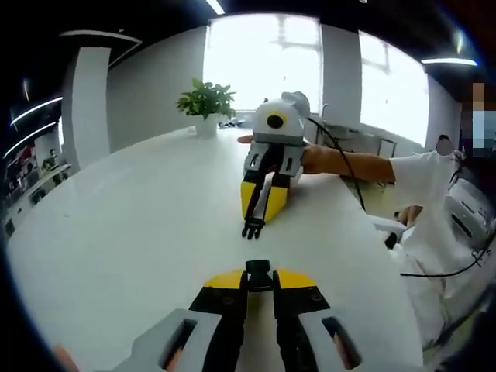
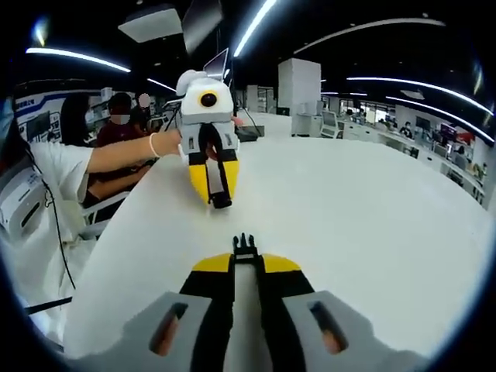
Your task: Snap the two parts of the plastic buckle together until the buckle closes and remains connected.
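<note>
1. Left gripper view: nearest the camera, the left gripper (image 1: 259, 273) has its jaws nearly closed on the socket half of the buckle (image 1: 259, 274), a black piece pinched between the yellow tips and held over the near part of the white table (image 1: 132, 232).
2. Same view, toward the middle of the table: the right gripper (image 1: 253, 225) points back at the camera, jaws drawn in on the pronged half of the buckle (image 1: 252, 228), whose black prongs stick out past the tips. A plant (image 1: 206, 101) stands at the far edge.
3. Right gripper view: nearest, the right gripper (image 2: 245, 248) is clamped narrow on the pronged half (image 2: 245, 246), prongs aimed forward above the table (image 2: 372, 209).
4. Same view: the left gripper (image 2: 219, 198) faces in from mid-table, jaws close together on the dark socket half (image 2: 221, 201). People sit off the table's left edge.
5. Step in hand, as judged: the two halves are apart and roughly facing, so this is alignment before mating.
6. Next move calls for bringing the prongs square to the socket mouth, then pushing straight in until it latches. Any roll between the halves would likely jam it.
</note>
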